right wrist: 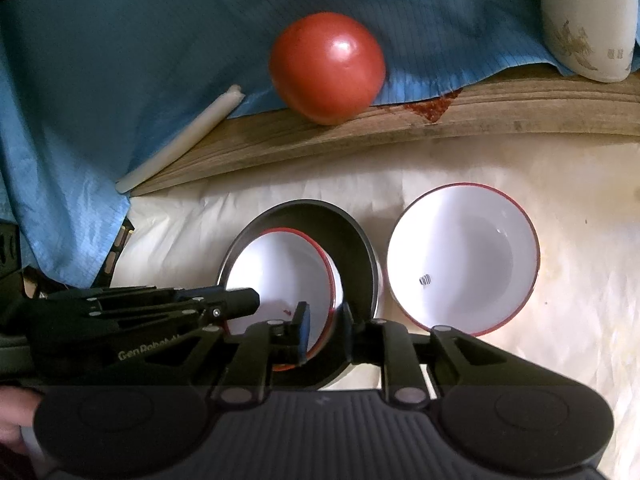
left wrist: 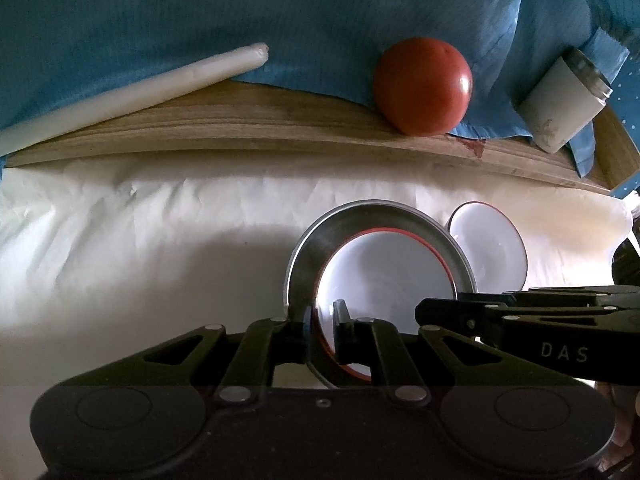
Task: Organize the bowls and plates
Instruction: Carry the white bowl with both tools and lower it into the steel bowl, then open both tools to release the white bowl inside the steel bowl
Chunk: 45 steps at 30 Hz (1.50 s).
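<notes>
Plainly, from the left wrist, "DAS" is read on the right gripper [left wrist: 420,312]. The left gripper [left wrist: 322,330] is clamped on the rims of the metal bowl [left wrist: 308,240] and the white bowl [left wrist: 384,272] nested inside. Open paper [left wrist: 140,248] lies leftward.

From the right wrist, "GenRobot" is read on the left gripper. The right gripper's jaws straddle both rims, barely parted; whether they press cannot be told. A second bowl [right wrist: 464,256] sits just beside.
</notes>
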Available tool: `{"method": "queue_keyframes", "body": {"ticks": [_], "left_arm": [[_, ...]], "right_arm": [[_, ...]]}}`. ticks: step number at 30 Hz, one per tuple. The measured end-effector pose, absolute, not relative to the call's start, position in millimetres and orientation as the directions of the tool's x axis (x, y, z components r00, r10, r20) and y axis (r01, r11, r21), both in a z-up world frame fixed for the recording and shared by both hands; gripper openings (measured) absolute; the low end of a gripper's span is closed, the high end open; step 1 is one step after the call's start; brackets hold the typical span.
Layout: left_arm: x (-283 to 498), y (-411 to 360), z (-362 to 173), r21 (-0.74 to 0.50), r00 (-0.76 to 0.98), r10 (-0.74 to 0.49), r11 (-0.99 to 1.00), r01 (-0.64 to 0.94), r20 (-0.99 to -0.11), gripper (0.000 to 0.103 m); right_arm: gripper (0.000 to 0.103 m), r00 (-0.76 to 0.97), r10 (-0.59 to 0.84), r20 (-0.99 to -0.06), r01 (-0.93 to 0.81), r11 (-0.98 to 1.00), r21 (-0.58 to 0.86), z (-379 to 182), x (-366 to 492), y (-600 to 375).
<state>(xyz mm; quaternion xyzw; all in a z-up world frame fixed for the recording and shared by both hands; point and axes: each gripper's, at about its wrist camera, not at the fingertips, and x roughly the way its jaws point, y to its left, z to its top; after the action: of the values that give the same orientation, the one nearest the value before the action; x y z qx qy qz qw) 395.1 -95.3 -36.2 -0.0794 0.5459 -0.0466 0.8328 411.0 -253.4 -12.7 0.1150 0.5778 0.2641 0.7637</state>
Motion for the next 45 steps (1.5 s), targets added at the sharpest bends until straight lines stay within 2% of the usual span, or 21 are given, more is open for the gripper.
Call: {"method": "queue_keyframes", "body": {"ticks": [22,24,29,32,33,35,37,40,43,45], "left_arm": [[393.1,-94.9,-35.0,-0.179,0.407,-0.16,0.984,-0.01,-0.899,0.016],[391.8,-94.2,-33.1,-0.178,0.416,-0.158,0.984,-0.009,-0.896,0.018],[388.7,-93.3,-26.6,-0.172,0.435,-0.151,0.985,-0.01,-0.888,0.02],[385.4,-93.3,-22.7,-0.175,0.446,-0.151,0.985,-0.012,-0.882,0.024],[384.1,-93.3,-21.1,-0.177,0.452,-0.152,0.984,-0.013,-0.879,0.026],[381.6,-93.4,-17.9,-0.18,0.465,-0.152,0.983,-0.017,-0.872,0.033],[379.1,-92.8,-14.6,-0.167,0.479,-0.133,0.986,-0.029,-0.868,0.052],[374.8,-91.8,-8.9,-0.169,0.502,-0.121,0.984,-0.051,-0.856,0.068],[370.6,-90.1,-3.6,-0.199,0.53,-0.133,0.978,-0.069,-0.837,0.079],[368.2,-91.4,0.1,-0.219,0.549,-0.145,0.973,-0.071,-0.823,0.083]], "right_arm": [[0.027,0.223,0.542,-0.81,-0.247,0.836,0.491,-5.5,406.0,-260.5],[0.031,0.233,0.545,-0.806,-0.246,0.834,0.493,-3.1,404.5,-261.4],[0.033,0.26,0.546,-0.797,-0.242,0.835,0.493,2.9,401.8,-265.4],[0.04,0.287,0.547,-0.786,-0.245,0.835,0.492,9.5,397.6,-269.5],[0.044,0.299,0.544,-0.784,-0.246,0.838,0.488,12.2,396.2,-271.1],[0.046,0.329,0.532,-0.78,-0.245,0.846,0.474,18.2,393.2,-275.4],[0.047,0.359,0.522,-0.774,-0.238,0.853,0.465,23.5,390.4,-280.7],[0.054,0.408,0.502,-0.762,-0.218,0.865,0.453,30.4,386.4,-290.7],[0.066,0.449,0.481,-0.753,-0.194,0.875,0.443,34.5,383.0,-301.8],[0.075,0.472,0.462,-0.751,-0.172,0.884,0.436,35.8,380.7,-309.2]]}}
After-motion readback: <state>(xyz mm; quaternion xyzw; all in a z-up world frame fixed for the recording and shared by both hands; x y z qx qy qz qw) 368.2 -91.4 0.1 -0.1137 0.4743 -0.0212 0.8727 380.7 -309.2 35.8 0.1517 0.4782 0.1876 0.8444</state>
